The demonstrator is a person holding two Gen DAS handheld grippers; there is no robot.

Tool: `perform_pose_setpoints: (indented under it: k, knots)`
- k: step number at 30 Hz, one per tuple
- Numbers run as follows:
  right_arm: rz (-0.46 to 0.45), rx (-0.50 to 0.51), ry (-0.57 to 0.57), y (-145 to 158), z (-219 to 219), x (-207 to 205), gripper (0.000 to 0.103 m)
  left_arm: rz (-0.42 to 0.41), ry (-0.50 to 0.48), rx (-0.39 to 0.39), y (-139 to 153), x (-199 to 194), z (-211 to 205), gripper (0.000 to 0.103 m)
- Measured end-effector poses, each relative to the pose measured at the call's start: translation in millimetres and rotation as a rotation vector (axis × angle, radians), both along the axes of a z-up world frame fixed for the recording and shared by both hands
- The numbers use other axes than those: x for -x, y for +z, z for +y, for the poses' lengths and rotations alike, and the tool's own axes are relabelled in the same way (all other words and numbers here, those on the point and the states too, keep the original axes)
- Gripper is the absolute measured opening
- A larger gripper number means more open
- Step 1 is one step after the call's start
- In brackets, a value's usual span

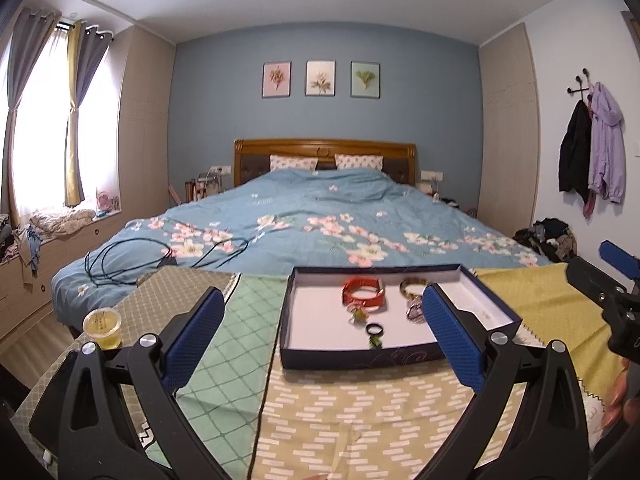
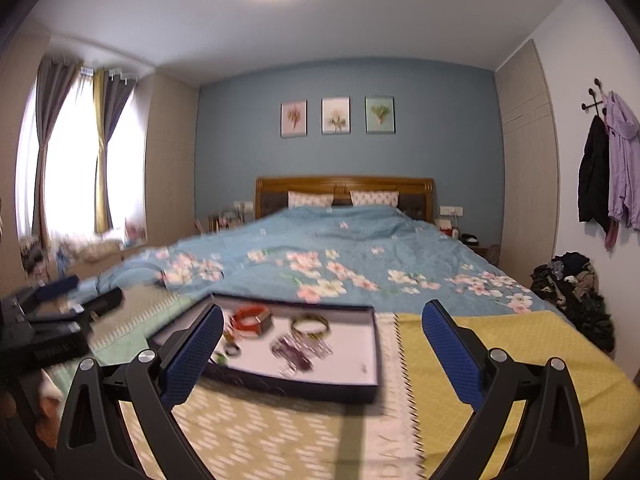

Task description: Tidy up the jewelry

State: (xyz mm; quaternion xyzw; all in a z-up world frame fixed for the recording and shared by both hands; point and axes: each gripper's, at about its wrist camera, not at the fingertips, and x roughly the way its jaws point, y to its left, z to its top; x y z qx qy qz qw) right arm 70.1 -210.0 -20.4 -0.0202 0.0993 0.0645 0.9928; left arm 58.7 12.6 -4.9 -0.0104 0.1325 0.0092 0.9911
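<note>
Box: shallow, open, dark navy walls with a faint swirl print on the near wall, white floor; set flat on patterned cloths at the foot of a bed.
Orange-red band: wide strap closed into a loop, laid in the far left part of the box.
Patterned bangle: olive and dark mottled ring, laid in the far right part, just beside the band.
Silver and purple pieces: a loose cluster, laid near the middle; detail blurred.
Black ring: small, flat on the floor near the front wall.
Green charm: tiny, just in front of the black ring.
</note>
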Motion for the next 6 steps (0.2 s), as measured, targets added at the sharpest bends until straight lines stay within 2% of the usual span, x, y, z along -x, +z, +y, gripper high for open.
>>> perform_pose_setpoints:
  k: [3,6]
  knots:
    - [0.123,0.077,-0.029,-9.7,-17.6,-18.0,0.096,0.057,0.026,-0.009,-5.1,-9.3,10.1,0.097]
    - [0.305,0.122,-0.091,-28.2,-51.2,-46.5,0.096,0.135,0.044,-0.022,-12.8,-22.9,26.9,0.097]
